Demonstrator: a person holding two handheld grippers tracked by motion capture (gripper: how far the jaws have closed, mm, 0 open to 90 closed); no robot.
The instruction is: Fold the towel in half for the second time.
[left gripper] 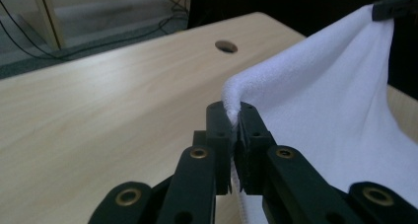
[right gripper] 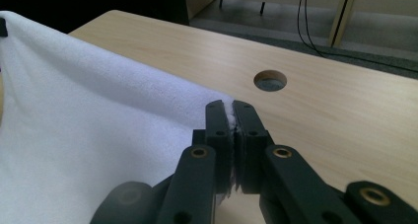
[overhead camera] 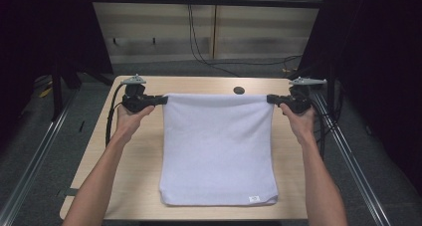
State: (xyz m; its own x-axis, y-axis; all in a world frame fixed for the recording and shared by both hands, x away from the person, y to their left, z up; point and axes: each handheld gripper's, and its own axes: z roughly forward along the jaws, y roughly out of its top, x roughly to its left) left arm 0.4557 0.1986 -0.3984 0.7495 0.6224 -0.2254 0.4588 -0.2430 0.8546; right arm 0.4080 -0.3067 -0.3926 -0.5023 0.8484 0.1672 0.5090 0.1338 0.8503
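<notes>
left claw [left gripper: 235, 116] pinching towel [overhead camera: 218, 146] corner; right claw [right gripper: 231, 114] likewise | towel white, fleecy, stretched taut; tagged hem on table [overhead camera: 139, 166]

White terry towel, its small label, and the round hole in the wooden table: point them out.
White terry towel [overhead camera: 219, 146], high view, middle of the cloth.
Small label [overhead camera: 254, 199], high view, near corner tag.
Round hole [right gripper: 270, 80], right gripper view, hole's centre.

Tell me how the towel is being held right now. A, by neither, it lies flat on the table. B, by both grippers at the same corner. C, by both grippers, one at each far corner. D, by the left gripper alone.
C: the left gripper and the right gripper each pinch one far corner of the towel, with its edge stretched between them.
</notes>
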